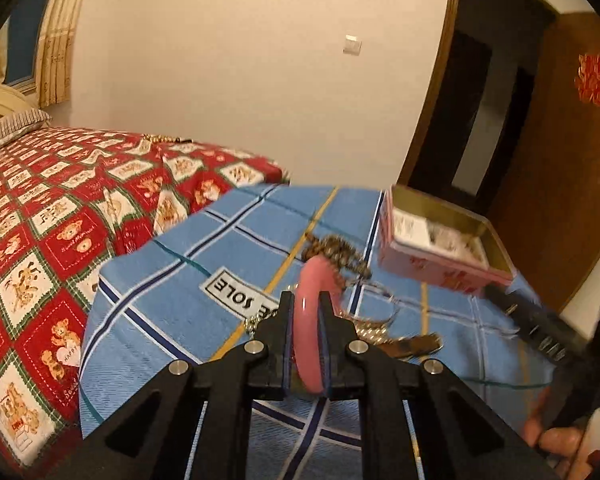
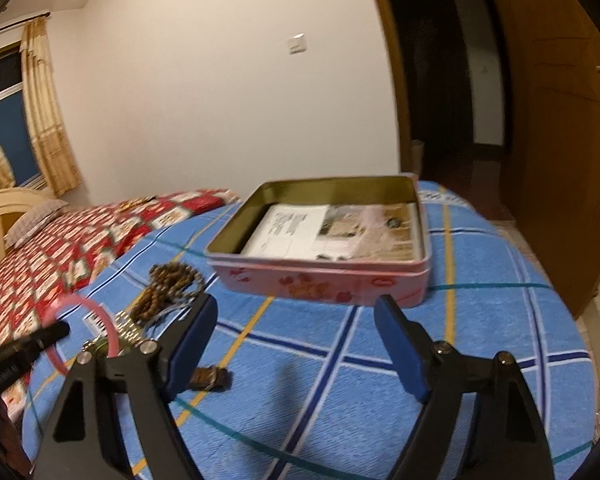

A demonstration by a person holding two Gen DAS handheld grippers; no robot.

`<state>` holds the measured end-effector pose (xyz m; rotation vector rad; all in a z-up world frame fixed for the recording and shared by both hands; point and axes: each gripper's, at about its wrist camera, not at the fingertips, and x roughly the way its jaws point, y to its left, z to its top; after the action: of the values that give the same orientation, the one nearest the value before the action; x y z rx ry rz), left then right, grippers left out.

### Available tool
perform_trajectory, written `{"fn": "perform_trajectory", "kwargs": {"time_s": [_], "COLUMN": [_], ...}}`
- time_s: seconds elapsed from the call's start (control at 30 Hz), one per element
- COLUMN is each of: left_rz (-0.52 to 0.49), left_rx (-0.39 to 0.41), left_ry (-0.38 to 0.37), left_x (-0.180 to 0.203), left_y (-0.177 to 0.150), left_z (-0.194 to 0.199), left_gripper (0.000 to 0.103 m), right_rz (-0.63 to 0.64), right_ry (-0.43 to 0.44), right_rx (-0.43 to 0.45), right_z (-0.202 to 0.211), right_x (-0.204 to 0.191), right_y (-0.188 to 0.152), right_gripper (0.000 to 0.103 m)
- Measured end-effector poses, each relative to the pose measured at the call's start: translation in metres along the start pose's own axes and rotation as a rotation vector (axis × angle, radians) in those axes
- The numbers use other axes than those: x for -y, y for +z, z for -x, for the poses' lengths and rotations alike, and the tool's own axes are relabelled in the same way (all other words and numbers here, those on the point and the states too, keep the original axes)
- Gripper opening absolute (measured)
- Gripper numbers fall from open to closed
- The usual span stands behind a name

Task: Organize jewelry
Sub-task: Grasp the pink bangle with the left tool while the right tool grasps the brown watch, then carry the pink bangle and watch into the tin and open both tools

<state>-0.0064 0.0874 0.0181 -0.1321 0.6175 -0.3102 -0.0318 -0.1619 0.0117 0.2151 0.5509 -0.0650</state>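
My left gripper (image 1: 306, 300) is shut on a pink bangle (image 1: 310, 320), held just above the blue checked cloth (image 1: 172, 292). The bangle also shows in the right wrist view (image 2: 80, 308), at the tip of the left gripper (image 2: 56, 332). A brown bead strand (image 1: 336, 252) lies just beyond it, also seen from the right (image 2: 168, 284). A silver chain (image 1: 374, 322) and a dark brown piece (image 2: 212, 378) lie beside them. An open pink tin (image 2: 324, 276) with papers inside stands further back, and at the right in the left wrist view (image 1: 440, 256). My right gripper (image 2: 296, 320) is open and empty before the tin.
The cloth lies over a bed with a red teddy-bear quilt (image 1: 52, 216). A striped pillow (image 1: 12, 128) is at the headboard. More jewelry (image 1: 164, 140) lies at the bed's far edge. A white wall and an open wooden door (image 2: 560, 140) are behind.
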Motion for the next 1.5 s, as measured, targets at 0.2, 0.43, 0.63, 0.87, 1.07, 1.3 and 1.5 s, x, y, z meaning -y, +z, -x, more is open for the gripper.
{"fn": "perform_trajectory", "kwargs": {"time_s": [0.2, 0.43, 0.63, 0.87, 1.07, 1.3, 1.5], "left_rz": [0.053, 0.053, 0.053, 0.038, -0.006, -0.046, -0.035], "left_rx": [0.037, 0.080, 0.083, 0.068, 0.071, 0.081, 0.068], "left_ry": [-0.040, -0.094, -0.099, -0.107, -0.126, -0.145, -0.128], "left_x": [-0.015, -0.016, -0.016, -0.007, 0.015, 0.033, 0.030], "left_y": [0.006, 0.011, 0.014, 0.012, 0.018, 0.025, 0.024], "left_z": [0.013, 0.029, 0.030, 0.022, 0.015, 0.012, 0.009], "left_gripper": [0.009, 0.009, 0.009, 0.010, 0.010, 0.010, 0.010], "right_rz": [0.165, 0.433, 0.511, 0.344, 0.238, 0.193, 0.329], "right_ry": [0.178, 0.218, 0.205, 0.279, 0.247, 0.306, 0.405], "right_rx": [-0.173, -0.313, -0.296, -0.273, -0.170, -0.165, -0.259], "right_z": [-0.024, -0.046, -0.038, -0.022, -0.007, -0.007, -0.017], "right_x": [-0.034, -0.085, -0.086, -0.052, -0.031, -0.010, -0.033], "right_y": [-0.009, -0.031, -0.039, -0.027, -0.003, 0.022, 0.002], "right_gripper": [0.070, 0.072, 0.037, 0.033, 0.004, 0.010, 0.089]}}
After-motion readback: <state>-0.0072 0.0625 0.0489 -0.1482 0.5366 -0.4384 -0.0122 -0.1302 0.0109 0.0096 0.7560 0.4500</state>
